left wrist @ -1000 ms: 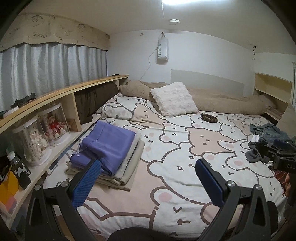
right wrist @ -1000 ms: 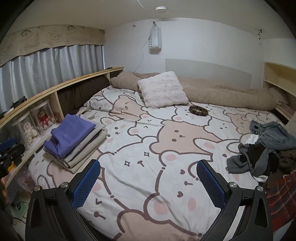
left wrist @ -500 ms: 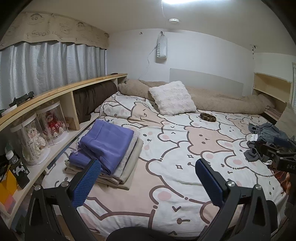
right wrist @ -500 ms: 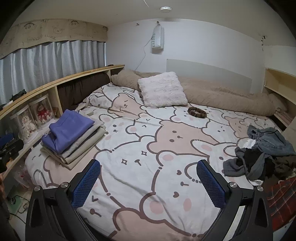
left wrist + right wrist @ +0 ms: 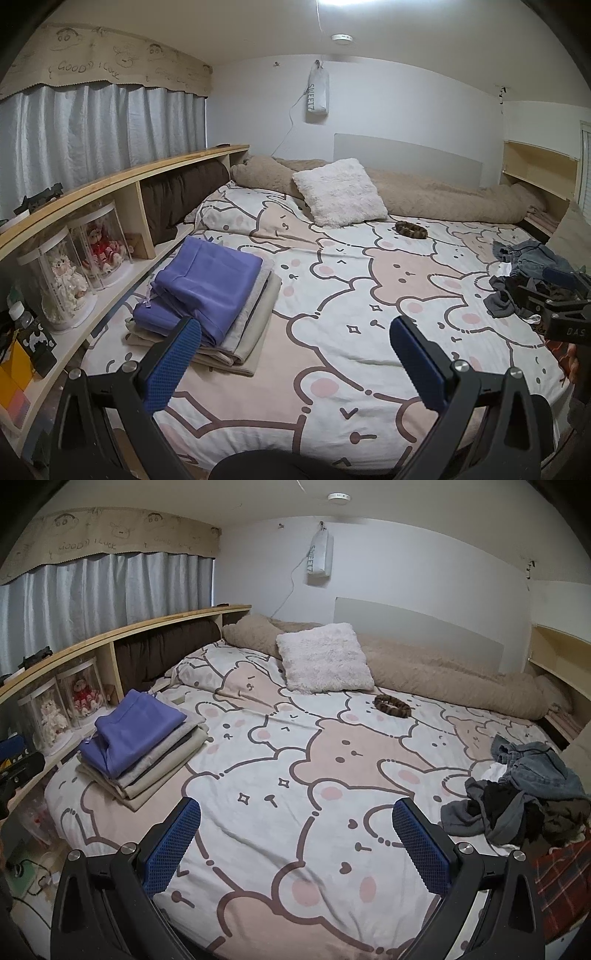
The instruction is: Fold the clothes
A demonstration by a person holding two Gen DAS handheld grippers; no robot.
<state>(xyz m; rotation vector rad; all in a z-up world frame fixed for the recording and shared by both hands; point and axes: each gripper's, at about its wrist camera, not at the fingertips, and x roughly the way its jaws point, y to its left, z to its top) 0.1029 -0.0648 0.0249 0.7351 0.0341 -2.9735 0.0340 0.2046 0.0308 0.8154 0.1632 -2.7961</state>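
Folded stack (image 5: 140, 746) purple-topped, neat; unfolded clothes heap (image 5: 524, 794) crumpled, right.

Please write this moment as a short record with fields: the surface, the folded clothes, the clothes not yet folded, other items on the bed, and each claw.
surface: bed with bear-print cover
folded: neat stack, purple folded garment on top, grey and beige layers under it, left side
unfolded: crumpled heap of denim, grey and black clothes, right side
other: fluffy white pillow; leopard-print scrunchie
left claw: open, holds nothing
right claw: open, holds nothing
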